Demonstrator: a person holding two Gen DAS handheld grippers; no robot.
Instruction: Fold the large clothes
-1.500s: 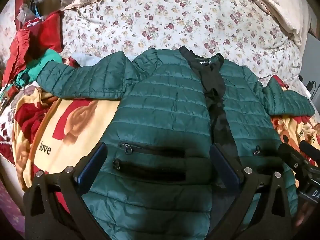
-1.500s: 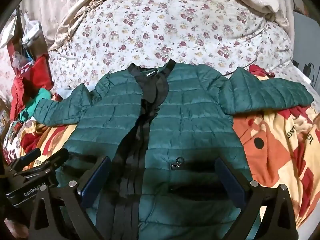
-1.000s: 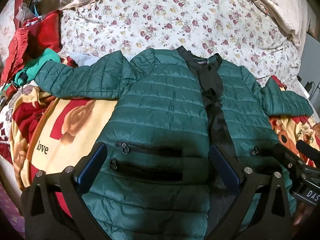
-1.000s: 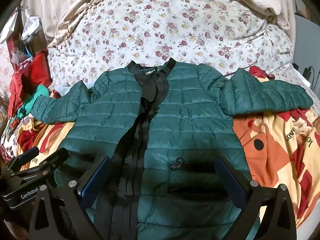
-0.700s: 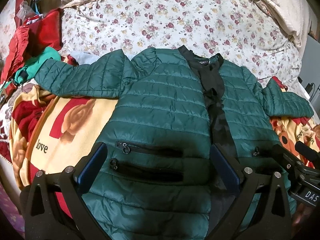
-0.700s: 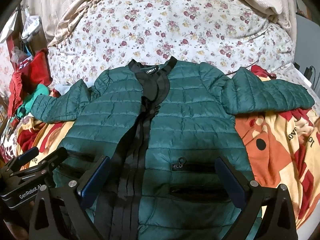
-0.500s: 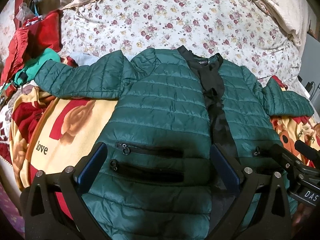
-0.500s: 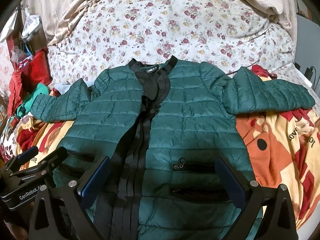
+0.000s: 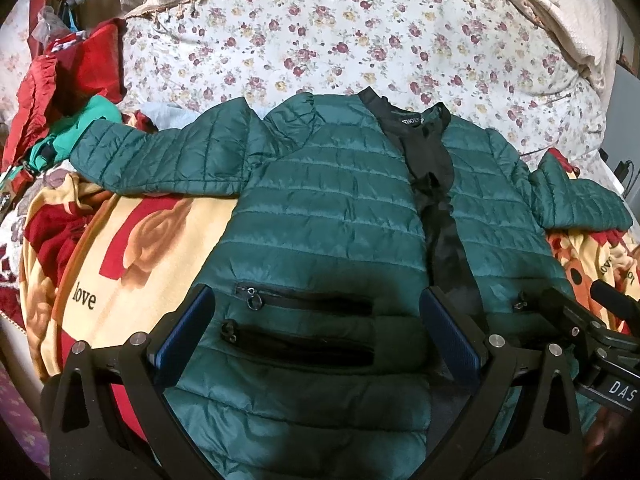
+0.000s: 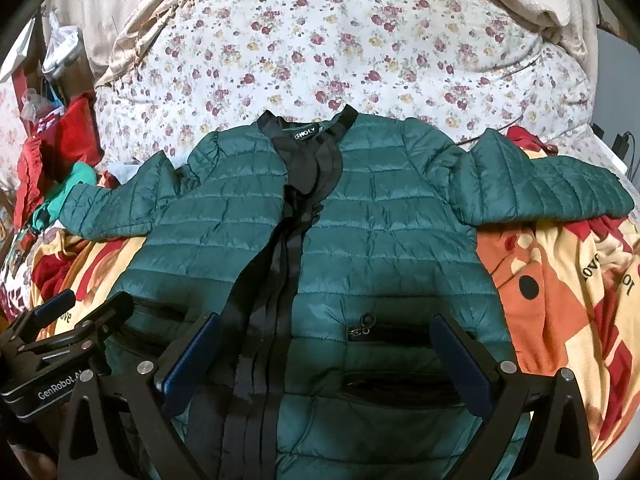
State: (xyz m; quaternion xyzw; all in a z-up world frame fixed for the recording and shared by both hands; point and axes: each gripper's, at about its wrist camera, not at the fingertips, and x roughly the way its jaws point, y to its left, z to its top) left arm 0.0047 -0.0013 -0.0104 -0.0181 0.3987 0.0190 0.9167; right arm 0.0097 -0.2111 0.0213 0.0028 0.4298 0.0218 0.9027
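Surface: bed with a floral sheet (image 9: pixel 360 32) at the far side and a printed blanket (image 9: pixel 132 260) at the near side; a pile of red and green clothes (image 9: pixel 60 92) lies at the left edge.
Jacket: green quilted jacket (image 9: pixel 332 216) lies front-up across blanket and sheet, collar away from the cameras, hem nearest them. Black placket (image 10: pixel 280 280) runs down the middle; zip pockets sit near the hem.
Sleeves: left sleeve (image 9: pixel 160 156) and right sleeve (image 10: pixel 540 192) are spread outward, neither folded in.
Left gripper (image 9: pixel 320 340): fingers wide apart, holding nothing, above the left front panel over the pocket zips.
Right gripper (image 10: pixel 324 360): fingers wide apart, holding nothing, above the right front panel and placket.
Relative position: both tools are at the hem end, side by side, the jacket body directly ahead of them; whether the fingers touch the fabric cannot be told.
Task status: judged unstarted; no fold is made.
Risk 1: slick padded shell may slip from a shallow pinch, so the fold springs open.
Risk 2: grasping one layer only would drag the front panel and leave the back behind.
Risk 3: the uneven blanket may bunch beneath and skew the fold line.
Risk 4: the open placket may gape if the sides are pulled unevenly.
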